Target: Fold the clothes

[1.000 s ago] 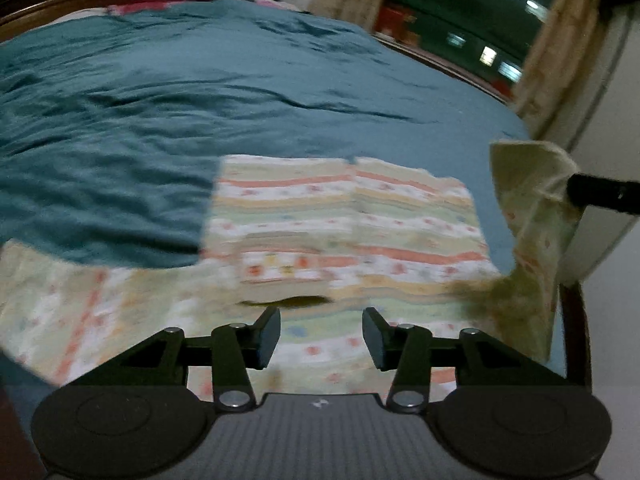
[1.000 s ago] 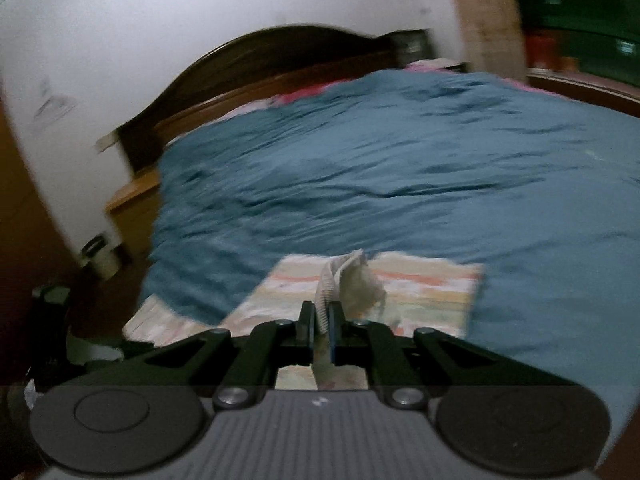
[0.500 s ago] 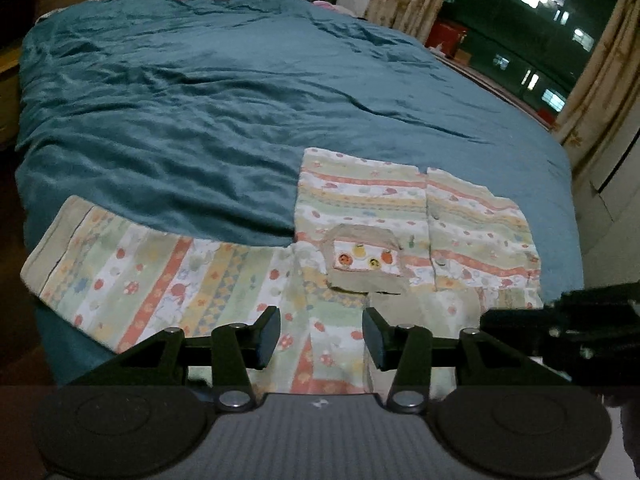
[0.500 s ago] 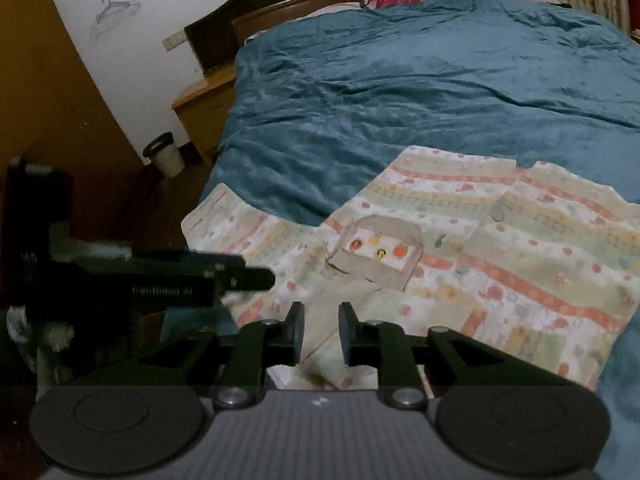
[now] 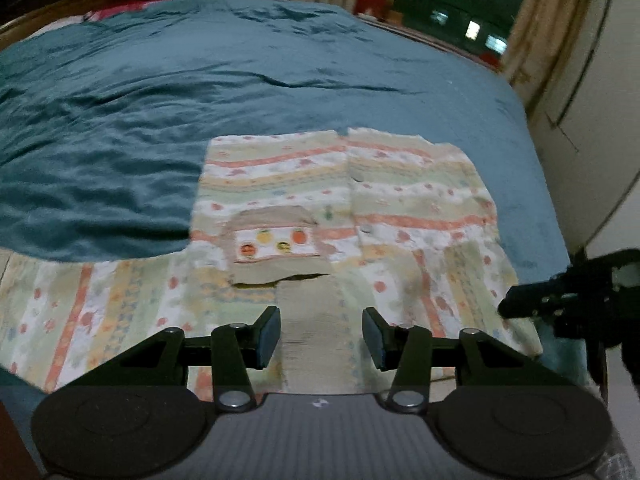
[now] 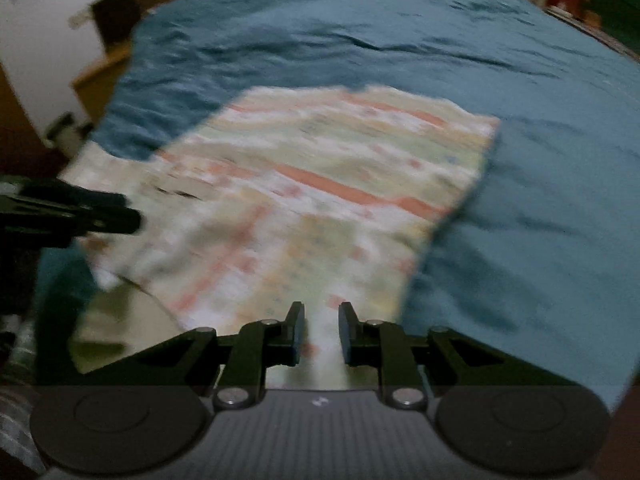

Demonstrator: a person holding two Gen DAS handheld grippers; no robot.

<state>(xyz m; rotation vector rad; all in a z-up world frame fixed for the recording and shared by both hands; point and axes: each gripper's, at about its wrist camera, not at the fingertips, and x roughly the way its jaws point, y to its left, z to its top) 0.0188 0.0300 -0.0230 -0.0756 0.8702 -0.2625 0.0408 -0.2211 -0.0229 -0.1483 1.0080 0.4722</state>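
Both of your jaw pairs stand parted with nothing between the pads: your left gripper (image 5: 320, 334) gapes wide, your right gripper (image 6: 321, 332) is spread more narrowly. One garment lies on the bed, a striped, fruit-printed pajama shirt (image 5: 344, 216), spread flat on the teal blanket (image 5: 200, 80) near its front edge. You can count one chest pocket (image 5: 274, 246) on it, showing three small fruit motifs, and one sleeve (image 5: 92, 312) stretched out to the left. Your left gripper hovers over the beige collar band (image 5: 316, 320) at the shirt's near edge; whether it touches the cloth, you cannot tell. Your right gripper sits at the shirt's near right corner, seen in the left view as a dark shape (image 5: 568, 300). The right view is motion-blurred, yet it shows the shirt (image 6: 320, 184) and your left gripper (image 6: 80, 216) at the left border. One dark wooden headboard (image 6: 120, 12) stands behind the blanket.
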